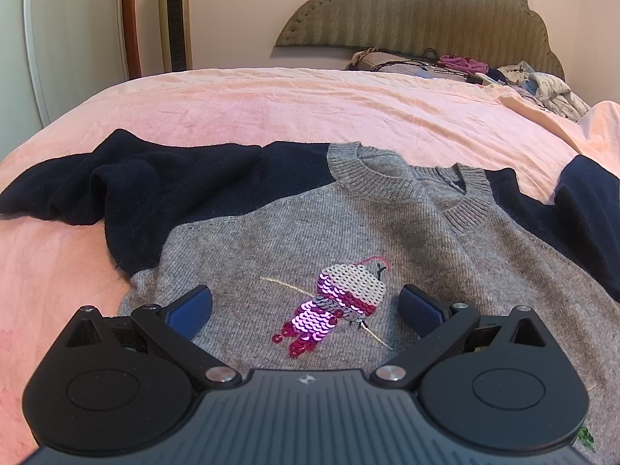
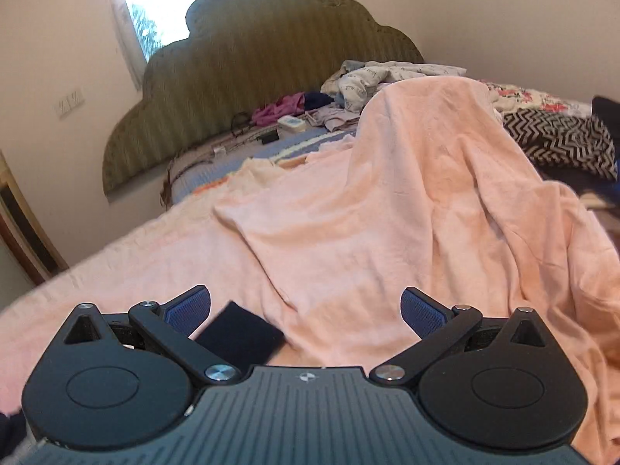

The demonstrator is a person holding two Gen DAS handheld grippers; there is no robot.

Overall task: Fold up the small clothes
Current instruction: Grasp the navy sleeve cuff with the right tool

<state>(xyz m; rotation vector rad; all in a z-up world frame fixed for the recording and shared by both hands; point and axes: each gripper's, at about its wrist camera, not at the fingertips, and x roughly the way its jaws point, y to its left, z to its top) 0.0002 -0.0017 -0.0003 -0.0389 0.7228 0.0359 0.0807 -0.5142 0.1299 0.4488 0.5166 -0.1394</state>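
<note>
A small grey sweater (image 1: pixel 418 255) with navy sleeves lies face up on the pink bedcover (image 1: pixel 294 104). A sequin bird (image 1: pixel 341 302) decorates its chest. Its left navy sleeve (image 1: pixel 128 186) is bunched up; the right sleeve (image 1: pixel 581 209) runs off to the right. My left gripper (image 1: pixel 306 310) hovers open just above the chest, the sequin bird between its blue pads (image 1: pixel 190 310). In the right wrist view my right gripper (image 2: pixel 306 310) is open over the bedcover (image 2: pixel 387 232), with a navy cuff end (image 2: pixel 240 335) lying near its left pad, not held.
A padded headboard (image 1: pixel 426 11) stands at the far end, with loose clothes (image 1: pixel 542 85) and cables piled below it. A raised fold of the pink cover (image 2: pixel 434 147) rises ahead of the right gripper. A zigzag-patterned cloth (image 2: pixel 562 135) lies at right. A tower fan (image 1: pixel 174 15) stands at left.
</note>
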